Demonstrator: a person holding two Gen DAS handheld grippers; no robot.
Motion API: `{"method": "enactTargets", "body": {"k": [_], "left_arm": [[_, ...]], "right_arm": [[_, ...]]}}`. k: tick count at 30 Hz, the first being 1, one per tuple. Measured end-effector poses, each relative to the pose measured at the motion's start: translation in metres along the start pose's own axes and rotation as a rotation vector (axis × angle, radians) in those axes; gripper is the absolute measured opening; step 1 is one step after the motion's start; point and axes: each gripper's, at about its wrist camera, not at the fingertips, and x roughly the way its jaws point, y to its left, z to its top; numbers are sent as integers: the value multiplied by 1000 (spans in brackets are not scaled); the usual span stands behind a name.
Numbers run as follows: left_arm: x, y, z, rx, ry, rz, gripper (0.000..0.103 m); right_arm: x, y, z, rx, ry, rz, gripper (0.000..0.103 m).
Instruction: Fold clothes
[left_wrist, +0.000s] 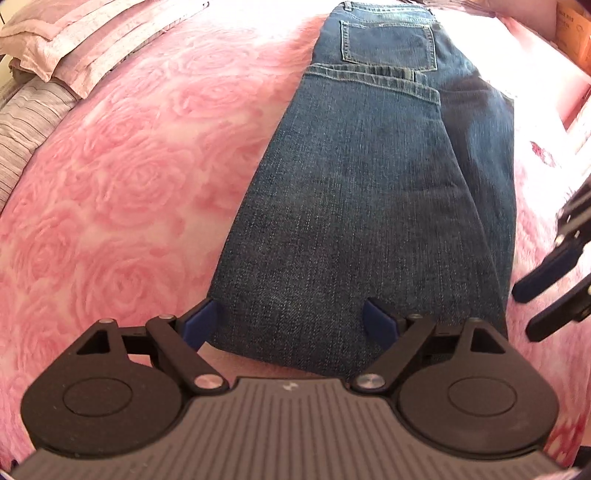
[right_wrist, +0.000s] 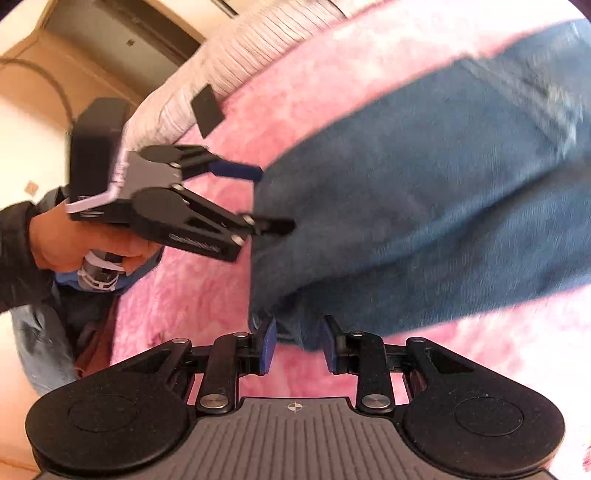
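Observation:
A pair of blue jeans (left_wrist: 369, 206) lies folded lengthwise on a pink rose-patterned blanket (left_wrist: 122, 192), back pocket at the far end. My left gripper (left_wrist: 291, 325) is open, its blue pads straddling the near end of the jeans. My right gripper (right_wrist: 297, 343) is open at the near corner of the jeans (right_wrist: 424, 206), a bit of denim between its pads. The right gripper also shows at the right edge of the left wrist view (left_wrist: 546, 302), beside the jeans. The left gripper shows in the right wrist view (right_wrist: 273, 199), held by a hand, open at the jeans' end.
Folded pink and striped bedding (left_wrist: 55, 55) lies at the far left of the bed. Cardboard boxes (left_wrist: 576, 33) stand at the far right. A small black item (right_wrist: 207, 109) lies on the striped cover near the bed edge.

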Motion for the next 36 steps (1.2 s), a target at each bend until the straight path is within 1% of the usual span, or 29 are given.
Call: {"method": "enactTargets", "body": {"k": [1,2,3,4,5,7,8,10,12,14,16,17,18,20,23,24,27,29,31,33,34,36], "left_arm": [[0,0,0,-1,1,1,85],[-1,1,0,-2,0,2,84],[-4,2,-1,-3,-4,3,82],[-7,3,-1,-4,-7,5,81],[-10,5,-3,-5,-11,7,81],[-15,8,-5,-12,-21,6,80],[-15,9,-6,-20,-27,3,80],[-15,10,-6,-31,-36,-4,80],[-8,9,-4,-20,-34,-11,80],[-1,8,-1,-1,-28,-23,81],[4,11,2,7,-18,-37,85],[6,14,3,5,-9,-47,85],[8,16,5,7,2,-56,86],[14,18,8,27,29,-67,87],[23,12,11,79,50,-52,90],[25,10,12,92,51,-43,93],[28,9,12,93,57,-32,94],[23,10,12,92,60,-32,92],[15,10,11,97,61,-29,86],[4,10,7,109,49,-16,84],[-2,10,3,109,43,-6,83],[-14,14,-6,88,33,21,82]], "right_arm": [[-1,3,-1,-6,-15,9,31],[0,5,-2,-2,-23,23,35],[8,2,-1,35,-11,51,41],[15,-3,-1,76,-3,76,43],[20,-12,0,133,-4,80,43],[22,-24,0,211,-20,37,43],[17,-26,-1,227,-47,39,43],[7,-23,-5,212,-80,41,43],[-3,-28,-11,232,-105,133,43],[0,-35,-13,258,-101,199,44],[10,-40,-9,255,-116,229,54],[16,-45,-9,271,-124,258,63],[23,-50,-10,306,-125,296,63],[38,-58,-15,411,-83,404,63],[30,-51,-24,421,-73,413,64],[26,-49,-28,424,-69,413,64],[14,-45,-40,399,-35,372,64],[3,-37,-41,313,-5,300,64],[-9,-28,-41,218,22,222,64],[-21,-9,-33,26,15,84,64],[-25,4,-29,-103,2,12,64],[-26,29,-31,-360,-18,-102,64]]}}
